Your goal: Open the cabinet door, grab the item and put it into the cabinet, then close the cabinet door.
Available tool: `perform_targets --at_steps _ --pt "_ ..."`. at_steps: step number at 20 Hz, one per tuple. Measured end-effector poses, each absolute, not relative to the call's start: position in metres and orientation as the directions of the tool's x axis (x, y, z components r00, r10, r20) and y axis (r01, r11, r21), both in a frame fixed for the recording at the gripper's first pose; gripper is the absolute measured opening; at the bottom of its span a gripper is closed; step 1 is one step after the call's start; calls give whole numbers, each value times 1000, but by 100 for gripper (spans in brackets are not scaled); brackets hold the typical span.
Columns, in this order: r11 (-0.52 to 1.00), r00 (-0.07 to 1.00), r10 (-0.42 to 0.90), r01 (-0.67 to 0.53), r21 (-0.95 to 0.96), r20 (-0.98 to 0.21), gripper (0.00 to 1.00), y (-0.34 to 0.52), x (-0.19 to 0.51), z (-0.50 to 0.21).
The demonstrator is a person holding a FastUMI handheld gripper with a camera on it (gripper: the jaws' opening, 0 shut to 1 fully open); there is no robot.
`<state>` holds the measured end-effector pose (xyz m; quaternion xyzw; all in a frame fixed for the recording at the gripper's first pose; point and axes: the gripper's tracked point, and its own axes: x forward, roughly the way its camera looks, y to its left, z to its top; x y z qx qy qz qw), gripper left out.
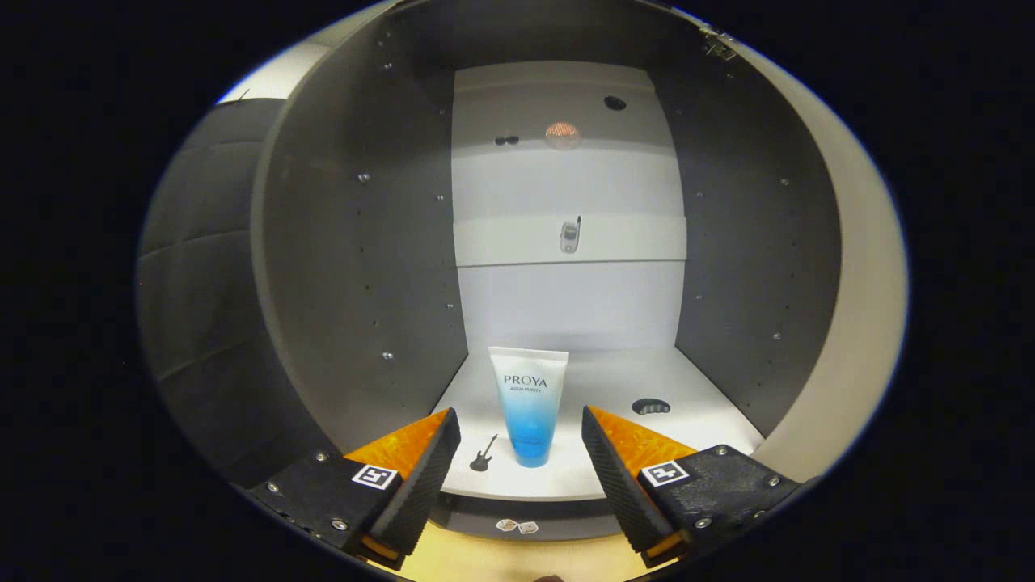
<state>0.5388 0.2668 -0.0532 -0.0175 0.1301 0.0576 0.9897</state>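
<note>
A white-and-blue tube (530,404) stands cap-down on the cabinet's bottom shelf (687,380), upright and just ahead of my fingers, in line with the gap between them. My gripper (521,440) is open, its fingers wide apart and touching nothing. The cabinet stands open, with grey side walls (364,267) and a white back panel (566,307). The opened door (857,323) stands to the right.
A small phone-shaped sticker (570,235) sits on the upper shelf's edge. A guitar-shaped sticker (483,454) and a dark oval mark (651,406) lie on the bottom shelf. Two small dice (517,526) lie on the wooden surface (517,562) below the shelf.
</note>
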Motion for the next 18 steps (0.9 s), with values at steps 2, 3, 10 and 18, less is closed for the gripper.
perform_targets --at_steps 2,3,10,18 --pt "993 968 107 -113 -14 -226 94 266 516 -48" --pt "994 972 105 -109 -10 -210 94 266 506 -46" --pt "992 985 119 -124 -35 -125 94 261 435 -29" --pt "989 988 138 -141 -42 -63 94 247 349 -22"
